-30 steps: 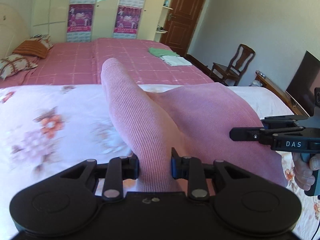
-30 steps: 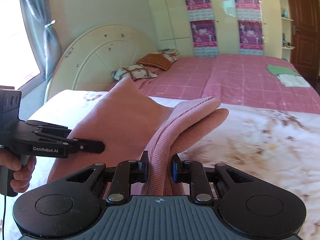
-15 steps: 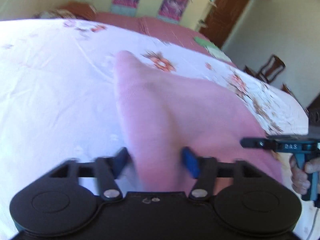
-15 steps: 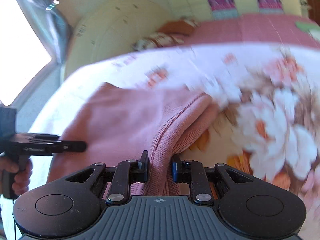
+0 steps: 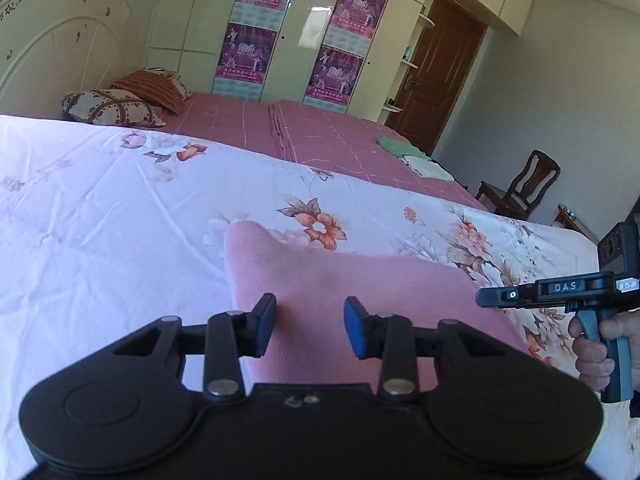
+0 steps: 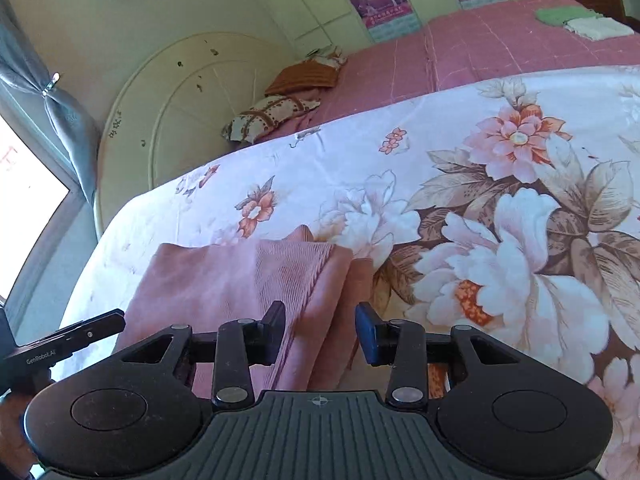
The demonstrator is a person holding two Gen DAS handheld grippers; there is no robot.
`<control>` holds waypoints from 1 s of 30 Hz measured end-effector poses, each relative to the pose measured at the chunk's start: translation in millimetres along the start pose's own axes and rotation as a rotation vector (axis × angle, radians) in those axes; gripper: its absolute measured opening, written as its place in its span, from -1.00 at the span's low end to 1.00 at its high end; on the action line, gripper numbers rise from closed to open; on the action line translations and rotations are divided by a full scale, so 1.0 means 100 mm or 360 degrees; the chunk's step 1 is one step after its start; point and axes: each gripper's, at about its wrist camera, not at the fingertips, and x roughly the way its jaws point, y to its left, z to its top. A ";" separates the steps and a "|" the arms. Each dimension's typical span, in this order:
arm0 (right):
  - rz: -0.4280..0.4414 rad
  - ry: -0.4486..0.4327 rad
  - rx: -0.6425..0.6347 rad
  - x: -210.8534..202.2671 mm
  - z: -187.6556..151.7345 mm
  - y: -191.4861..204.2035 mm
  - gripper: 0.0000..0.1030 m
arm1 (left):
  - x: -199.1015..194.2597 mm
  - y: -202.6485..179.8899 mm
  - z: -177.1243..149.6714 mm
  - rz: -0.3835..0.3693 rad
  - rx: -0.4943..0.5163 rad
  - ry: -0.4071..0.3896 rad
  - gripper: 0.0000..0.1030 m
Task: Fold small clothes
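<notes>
A pink ribbed knit garment [image 5: 360, 284] lies folded flat on the floral bedsheet [image 5: 100, 220]. My left gripper [image 5: 309, 326] is open just above its near edge, fingers apart, holding nothing. In the right wrist view the garment [image 6: 224, 280] shows layered folds with a ribbed hem. My right gripper [image 6: 322, 332] is open over its right folded edge. The right gripper also shows at the right of the left wrist view [image 5: 500, 295]. The left gripper shows at the lower left of the right wrist view [image 6: 100, 322].
A second bed with a pink checked cover [image 5: 320, 140] lies beyond, with folded green and white clothes [image 5: 416, 158] on it and pillows [image 5: 116, 106] by the headboard. A wooden chair [image 5: 520, 188] and a door [image 5: 440, 72] stand at the right.
Both grippers lowered the garment onto the sheet and opened, letting it go. It was held up in both shut grippers one second ago; now it lies flat.
</notes>
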 end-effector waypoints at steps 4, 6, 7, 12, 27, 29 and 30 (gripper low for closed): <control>-0.0111 0.0068 -0.0193 0.25 0.01 0.09 -0.90 | 0.30 0.11 -0.15 0.0120 0.0030 0.0125 -0.26; -0.0135 0.0072 -0.0199 0.31 -0.02 0.05 -0.90 | 0.32 0.08 -0.15 0.0160 0.0032 0.0124 -0.27; -0.0150 0.0069 -0.0207 0.31 -0.03 0.06 -0.91 | 0.31 0.06 -0.14 0.0174 0.0043 0.0133 -0.29; -0.0293 0.0023 -0.0331 0.08 -0.10 0.26 -0.90 | -0.10 -0.11 -0.22 0.0217 0.0112 0.0067 -0.27; -0.0290 0.0149 -0.0636 -0.22 -0.94 0.65 -1.00 | -0.49 -0.35 -0.67 0.0409 0.0219 0.0096 -0.19; -0.0313 0.0126 -0.0633 -0.31 -0.96 0.72 -1.00 | -0.60 -0.39 -0.69 0.0419 0.0231 0.0088 -0.19; -0.0316 0.0102 -0.0646 -0.37 -0.98 0.78 -1.00 | -0.66 -0.40 -0.71 0.0425 0.0233 0.0080 -0.20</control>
